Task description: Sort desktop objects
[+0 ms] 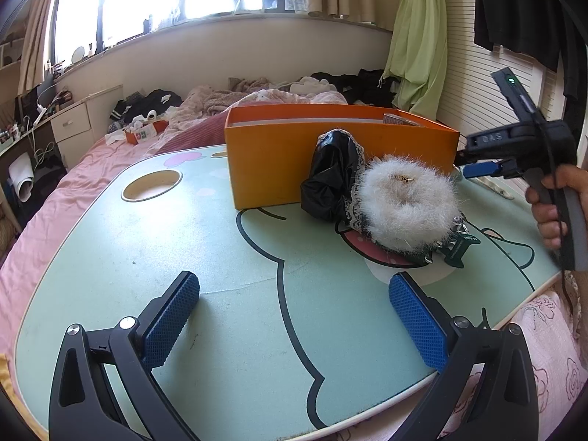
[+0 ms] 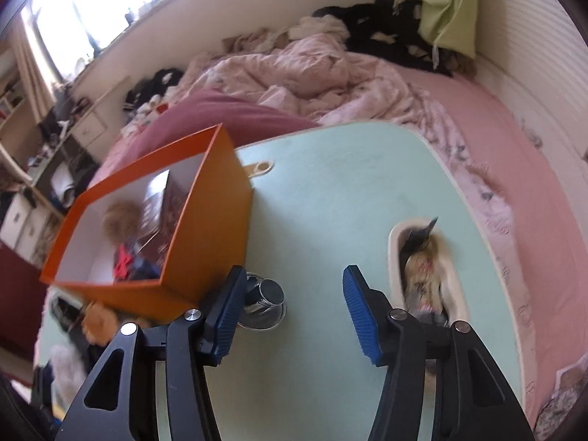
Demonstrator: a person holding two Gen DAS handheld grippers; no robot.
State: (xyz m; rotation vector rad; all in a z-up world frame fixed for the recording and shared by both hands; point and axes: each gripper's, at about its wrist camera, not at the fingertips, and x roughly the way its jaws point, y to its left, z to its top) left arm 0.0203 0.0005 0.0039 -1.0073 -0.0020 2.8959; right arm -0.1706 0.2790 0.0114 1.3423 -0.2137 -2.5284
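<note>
so the mint lap table [image 1: 147,257] sits on the bed with the orange box [image 1: 330,161] at its far side, partly filled. against the box's near wall lie a black bundle [image 1: 327,180] and a white fluffy scrunchie [image 1: 408,209]. the left gripper [image 1: 294,316] hangs wide open and empty. the right gripper [image 2: 290,312] has jaws part open with nothing between them, a small shiny metal piece [image 2: 266,294] beside its left pad. centre it before closing, i'd say.
</note>
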